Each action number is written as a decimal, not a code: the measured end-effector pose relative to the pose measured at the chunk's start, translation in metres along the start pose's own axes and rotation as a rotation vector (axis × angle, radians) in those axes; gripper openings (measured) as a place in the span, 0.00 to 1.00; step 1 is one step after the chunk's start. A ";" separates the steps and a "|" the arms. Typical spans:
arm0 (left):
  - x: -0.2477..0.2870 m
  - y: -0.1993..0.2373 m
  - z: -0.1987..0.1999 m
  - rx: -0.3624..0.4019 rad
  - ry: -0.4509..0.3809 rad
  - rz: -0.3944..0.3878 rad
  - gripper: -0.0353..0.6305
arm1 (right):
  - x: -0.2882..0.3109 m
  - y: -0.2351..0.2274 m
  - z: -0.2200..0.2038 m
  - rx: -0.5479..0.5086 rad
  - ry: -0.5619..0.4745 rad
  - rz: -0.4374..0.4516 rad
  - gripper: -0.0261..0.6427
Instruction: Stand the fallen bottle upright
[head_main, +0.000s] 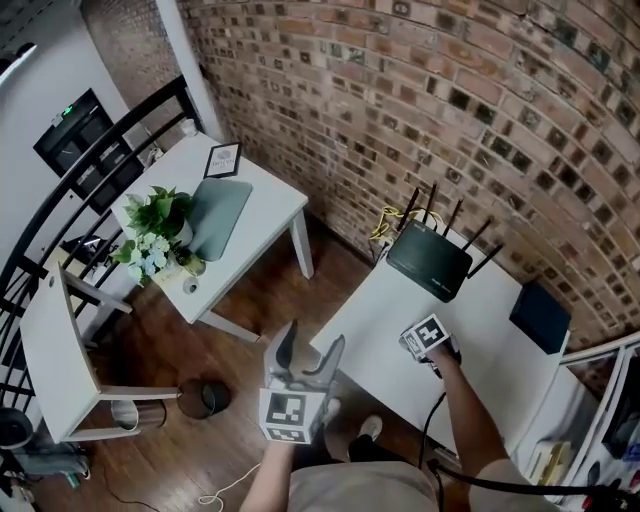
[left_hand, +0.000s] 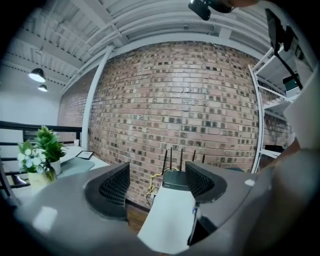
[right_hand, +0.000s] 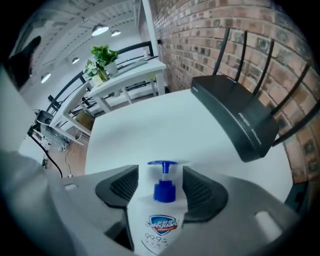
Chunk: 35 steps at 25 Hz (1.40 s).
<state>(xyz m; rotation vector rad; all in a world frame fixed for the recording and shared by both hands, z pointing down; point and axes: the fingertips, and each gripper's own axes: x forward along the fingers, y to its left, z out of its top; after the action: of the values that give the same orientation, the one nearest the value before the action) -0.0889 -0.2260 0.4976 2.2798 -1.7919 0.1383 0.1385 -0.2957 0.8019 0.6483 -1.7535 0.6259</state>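
A white pump bottle (right_hand: 161, 220) with a blue pump and a blue label lies on its side on the white table (right_hand: 140, 130), pump pointing away from the camera. My right gripper (right_hand: 160, 185) is tilted steeply down over it, its pads against both sides of the bottle's shoulder. In the head view the right gripper (head_main: 432, 345) sits over the white table (head_main: 500, 350) and hides the bottle. My left gripper (head_main: 312, 340) hangs off the table's near-left corner over the wooden floor. Seen from its own camera, the left gripper (left_hand: 157, 182) has its jaws a little apart with nothing between them.
A black router (head_main: 430, 260) with several antennas stands at the table's far side by the brick wall. A dark flat box (head_main: 540, 315) lies at the right. A second white table (head_main: 270, 200) with a plant (head_main: 160, 215) is to the left, and a round bin (head_main: 205, 397) is on the floor.
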 end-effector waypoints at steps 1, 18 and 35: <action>-0.004 0.005 -0.001 -0.004 0.001 0.014 0.59 | 0.004 -0.001 -0.002 -0.001 0.029 -0.006 0.43; -0.002 -0.001 0.006 -0.017 -0.001 -0.038 0.59 | -0.051 -0.018 0.002 0.123 -0.169 -0.134 0.15; 0.046 -0.144 0.035 0.082 -0.032 -0.402 0.58 | -0.172 -0.063 -0.126 0.651 -0.673 -0.551 0.14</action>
<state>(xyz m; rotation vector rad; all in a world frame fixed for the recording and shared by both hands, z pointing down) 0.0591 -0.2466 0.4559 2.6579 -1.3255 0.1049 0.3088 -0.2330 0.6736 1.8946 -1.8187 0.6186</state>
